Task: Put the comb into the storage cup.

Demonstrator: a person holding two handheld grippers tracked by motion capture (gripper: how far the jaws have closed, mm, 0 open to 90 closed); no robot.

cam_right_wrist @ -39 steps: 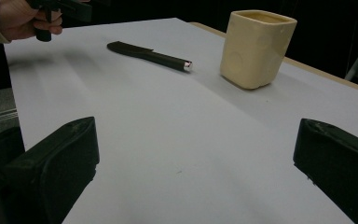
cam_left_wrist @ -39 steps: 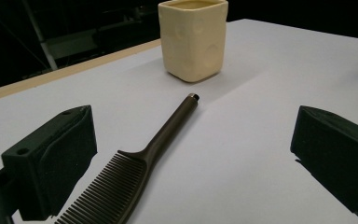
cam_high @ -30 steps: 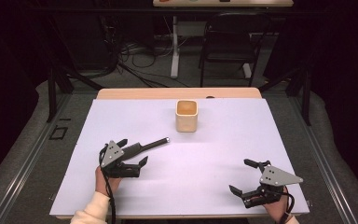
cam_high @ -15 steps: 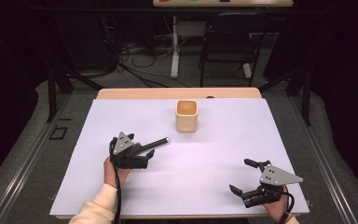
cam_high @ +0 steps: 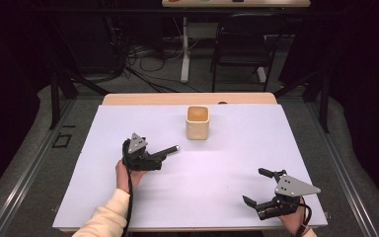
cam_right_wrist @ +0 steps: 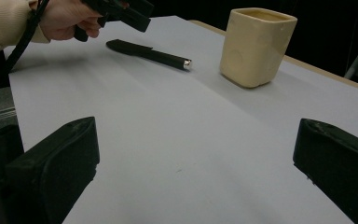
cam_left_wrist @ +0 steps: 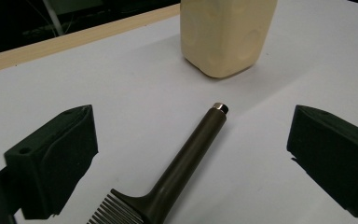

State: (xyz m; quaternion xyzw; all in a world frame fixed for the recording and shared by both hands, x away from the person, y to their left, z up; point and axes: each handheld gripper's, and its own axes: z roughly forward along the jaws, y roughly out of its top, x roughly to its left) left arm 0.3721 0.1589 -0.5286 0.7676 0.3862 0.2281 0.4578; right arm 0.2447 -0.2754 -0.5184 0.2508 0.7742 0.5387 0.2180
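A dark comb [cam_left_wrist: 186, 158] lies flat on the white table [cam_high: 237, 148], its round handle pointing at a cream square cup [cam_high: 197, 122]. My left gripper [cam_high: 156, 161] hovers over the comb's toothed end. It is open, with one jaw on each side of the handle and neither touching it [cam_left_wrist: 192, 122]. The cup [cam_left_wrist: 226, 32] stands upright just past the handle's metal tip. My right gripper [cam_high: 254, 186] rests open near the front right corner with nothing between its jaws [cam_right_wrist: 196, 135]. From there I see the comb [cam_right_wrist: 149, 53], the cup [cam_right_wrist: 256, 44] and the left gripper [cam_right_wrist: 121, 9].
A wooden strip [cam_high: 187, 98] runs along the table's far edge. Beyond it are a black chair [cam_high: 239, 49], cables and a desk leg on the floor. A metal rail [cam_high: 24, 177] borders the table on the left.
My left gripper has moved forward and to the right along the comb, toward the cup. The comb, cup and right gripper have stayed put.
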